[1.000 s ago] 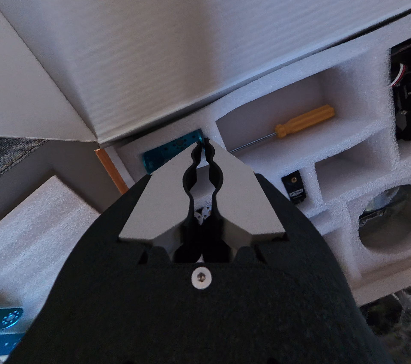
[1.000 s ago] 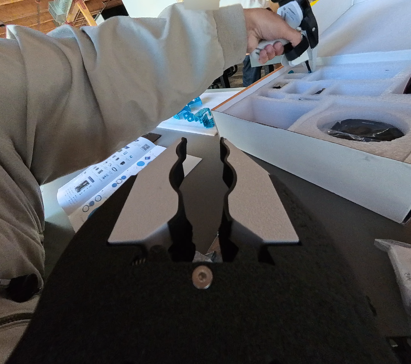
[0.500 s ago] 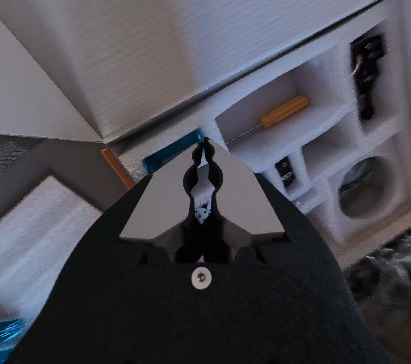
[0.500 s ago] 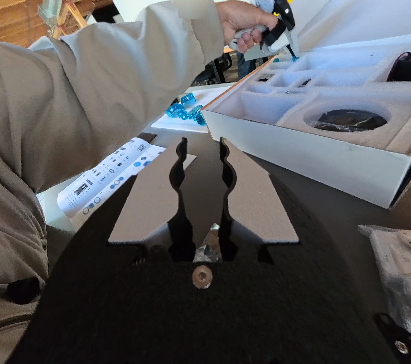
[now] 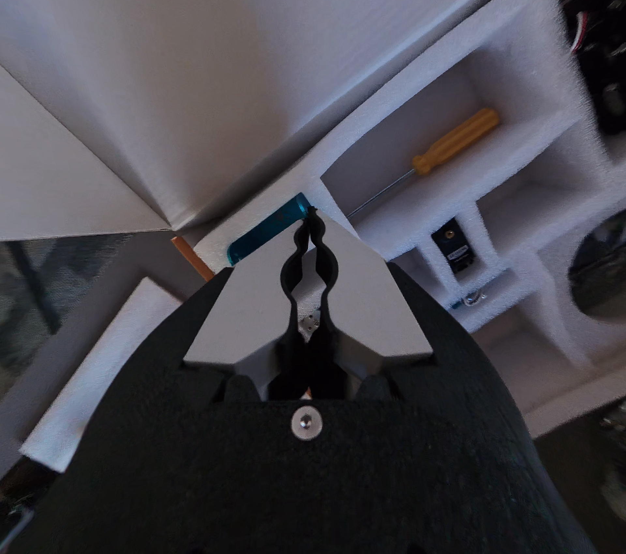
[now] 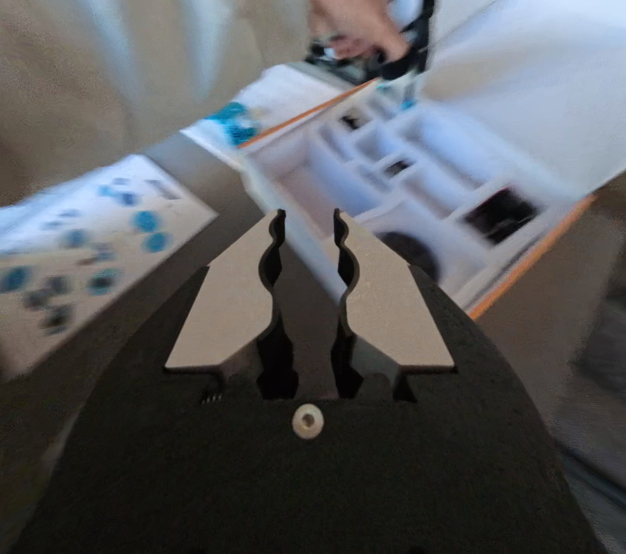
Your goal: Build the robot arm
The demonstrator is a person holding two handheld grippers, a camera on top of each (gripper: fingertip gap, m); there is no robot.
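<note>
My left gripper is shut, with its tips pinched on the near end of a blue metal bar. The bar lies at the corner of the white foam insert of an open box. A yellow-handled screwdriver lies in the compartment just right of the tips. My right gripper is open and empty over the dark table. It points at the box's near corner. The right wrist view is blurred by motion. It shows a hand holding the left gripper over the box's far side.
The box lid stands open behind the insert. A black servo, small screws and a black wired part sit in other compartments. A loose foam block lies left. A printed sheet and blue parts lie left of the box. Left tips to right tips: about 30 centimeters. Measured from the fingertips, the yellow-handled screwdriver is 12 centimeters or so from the left gripper and 30 centimeters from the right.
The right gripper has swung fast, so its view has tilted and blurred and looks more down into the box. The left gripper stays shut at the blue bar, with its view slightly turned.
</note>
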